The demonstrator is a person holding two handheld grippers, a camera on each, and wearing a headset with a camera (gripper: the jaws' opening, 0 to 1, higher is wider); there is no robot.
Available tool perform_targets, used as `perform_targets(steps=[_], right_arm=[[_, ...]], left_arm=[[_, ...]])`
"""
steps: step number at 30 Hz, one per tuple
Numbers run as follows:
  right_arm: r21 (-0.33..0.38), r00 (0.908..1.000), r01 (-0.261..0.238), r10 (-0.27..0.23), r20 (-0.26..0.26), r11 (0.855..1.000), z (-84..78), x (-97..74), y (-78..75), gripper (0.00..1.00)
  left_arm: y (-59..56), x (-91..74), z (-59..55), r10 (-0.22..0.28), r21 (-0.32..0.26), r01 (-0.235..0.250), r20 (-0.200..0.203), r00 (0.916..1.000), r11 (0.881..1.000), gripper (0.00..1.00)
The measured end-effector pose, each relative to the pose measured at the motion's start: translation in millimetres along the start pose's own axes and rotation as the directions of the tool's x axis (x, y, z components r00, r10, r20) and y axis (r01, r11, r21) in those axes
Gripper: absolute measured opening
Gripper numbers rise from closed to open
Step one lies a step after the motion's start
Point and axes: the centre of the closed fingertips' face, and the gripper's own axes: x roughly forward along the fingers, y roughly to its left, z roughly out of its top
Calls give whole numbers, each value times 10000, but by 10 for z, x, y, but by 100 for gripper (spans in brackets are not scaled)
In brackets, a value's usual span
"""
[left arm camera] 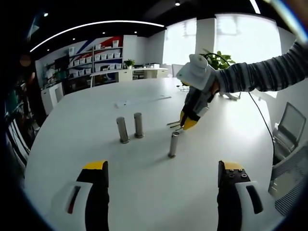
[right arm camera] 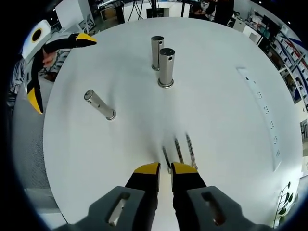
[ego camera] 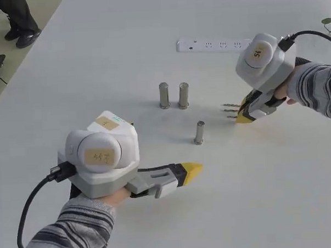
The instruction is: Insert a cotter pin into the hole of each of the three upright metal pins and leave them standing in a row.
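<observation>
Three metal pins [ego camera: 183,96] stand upright, long axes vertical, two paired just beyond the lone pin [ego camera: 199,132]. Cotter pins [right arm camera: 179,150] lie flat and parallel near the lone pin, pointing roughly past it, likely staged for picking. The right gripper [right arm camera: 165,169] has its jaws nearly together at their tails; whether it grips one, I cannot tell. The left gripper [left arm camera: 163,166] gapes wide before the lone pin, probably to steady it.
</observation>
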Motion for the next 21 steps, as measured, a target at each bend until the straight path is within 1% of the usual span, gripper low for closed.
perform_targets(steps=[3, 4, 6, 8, 9, 10, 11, 15, 19, 21], right_arm=[[-133, 9998, -94, 92, -174, 9999, -26, 11, 6, 4], [-222, 9999, -82, 78, -140, 9997, -17, 15, -6, 2], [-202, 9997, -32, 27, -233, 9998, -29, 17, -26, 0], [-227, 9994, 4, -12, -358, 9997, -37, 26, -52, 0], [-199, 9992, -42, 35, -387, 9998, -41, 25, -56, 0], [-182, 9992, -56, 49, -397, 9998, -41, 26, -57, 0], [-212, 9991, -57, 48, -422, 9998, -43, 27, -55, 0], [-647, 9988, 12, -43, -479, 9979, -44, 35, -57, 0], [-785, 9993, 30, -59, -372, 9969, -45, 33, -55, 0], [-803, 9998, 144, -152, -95, 9967, -31, 13, -74, 0]], left_arm=[[-10, 11, -12, -43, 14, 43, -51, 10000, 10000, 93], [-11, 12, -12, -48, 21, 48, -50, 10000, 10000, 92], [-27, 13, -9, -120, 26, 120, -67, 9999, 9999, 90], [-34, 12, -5, -174, 12, 174, -56, 9998, 9998, 89], [-43, 9, 16, -218, -25, 218, 55, 9997, 9998, 88], [-54, 1, 33, -279, -55, 280, 145, 9995, 9996, 86], [-58, -5, 40, -310, -67, 311, 159, 9994, 9995, 83], [-57, -4, 25, -324, -33, 324, 64, 9995, 9995, 81], [-74, -10, 30, -446, -134, 448, 126, 9989, 9989, 74], [-88, -12, 52, -527, -139, 529, 173, 9985, 9985, 71]])
